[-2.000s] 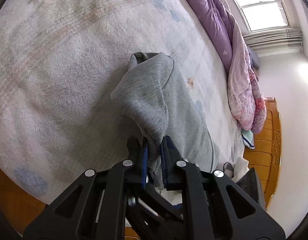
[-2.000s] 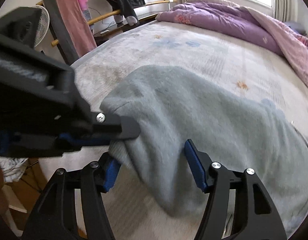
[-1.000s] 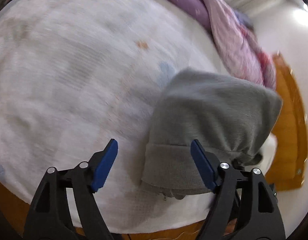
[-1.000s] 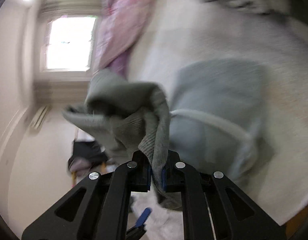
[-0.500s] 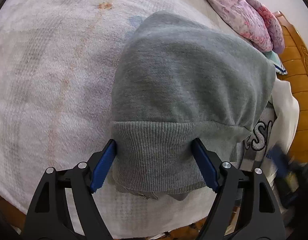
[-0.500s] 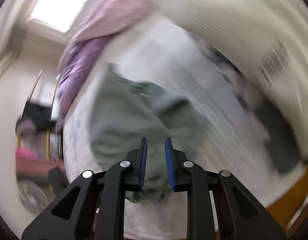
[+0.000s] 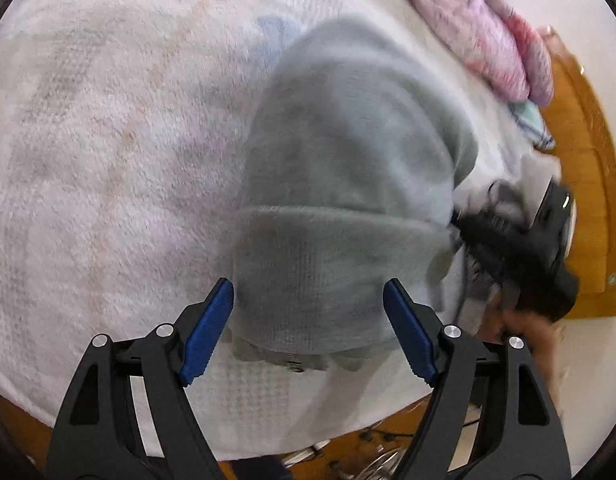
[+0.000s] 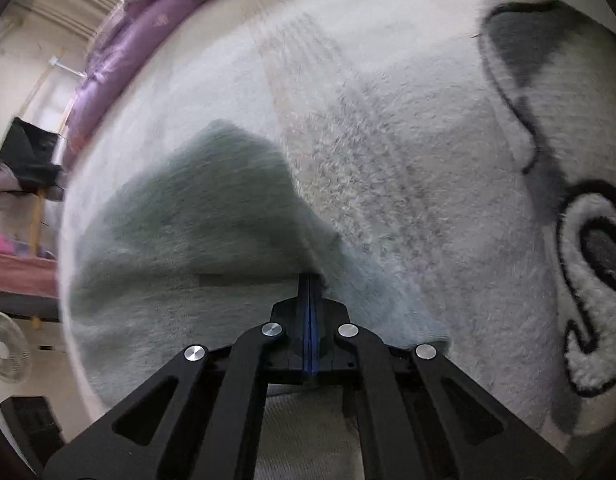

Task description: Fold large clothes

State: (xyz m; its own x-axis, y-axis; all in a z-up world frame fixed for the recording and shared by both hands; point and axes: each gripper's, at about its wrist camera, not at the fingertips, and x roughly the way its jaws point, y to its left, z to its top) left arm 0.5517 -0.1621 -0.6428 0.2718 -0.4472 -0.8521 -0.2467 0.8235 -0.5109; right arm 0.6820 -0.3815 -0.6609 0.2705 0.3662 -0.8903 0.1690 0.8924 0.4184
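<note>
Having released the folded grey knit sweatshirt (image 7: pixel 348 184), the left gripper (image 7: pixel 308 320) is hovering jaws apart over its ribbed hem, while the right gripper (image 8: pixel 309 280), now pressed together on nothing visible, is nudging its side, suggesting tidying.

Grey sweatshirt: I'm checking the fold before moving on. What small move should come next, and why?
Probably draw the right gripper away: its jaws are shut, with no cloth visibly pinched, at the edge of the grey sweatshirt, which lies folded on the bed. The left gripper is already open around its ribbed hem.
</note>
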